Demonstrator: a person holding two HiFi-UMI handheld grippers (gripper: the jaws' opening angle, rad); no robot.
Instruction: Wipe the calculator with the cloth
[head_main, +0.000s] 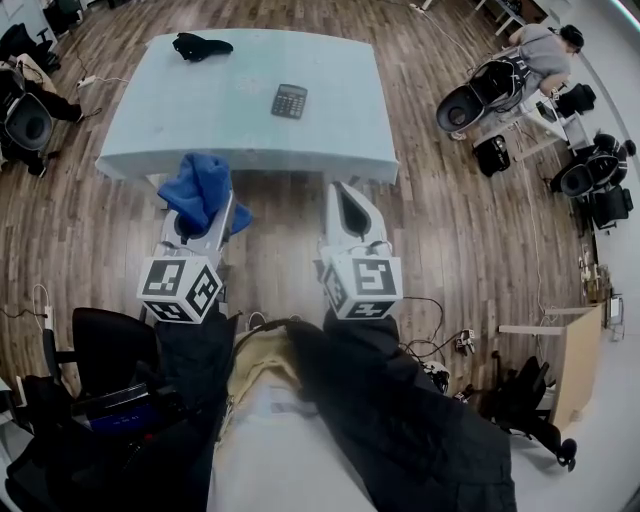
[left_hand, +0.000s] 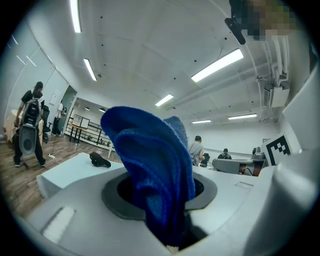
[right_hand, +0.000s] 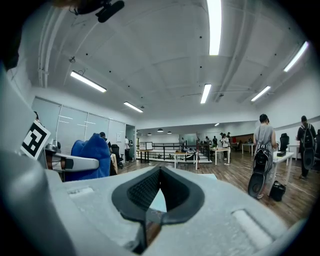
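One worktop (head_main: 180, 110) carries one calculator (head_main: 289, 100) and one black item (head_main: 200, 45). There is one blue cloth (head_main: 203, 190). Two grippers show, the left gripper (head_main: 213, 222) and the right gripper (head_main: 350, 205), each with one marker cube (head_main: 181, 287), two cubes in all.

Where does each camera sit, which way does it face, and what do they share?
Head view: on the person's head, steeply down on table, calculator, left gripper, right gripper.
Left gripper view: on that gripper, tilted up toward ceiling, jaws shut on cloth.
Right gripper view: on that gripper, level toward a standing person, jaws shut, empty.
Shared: the cloth shows in all three.
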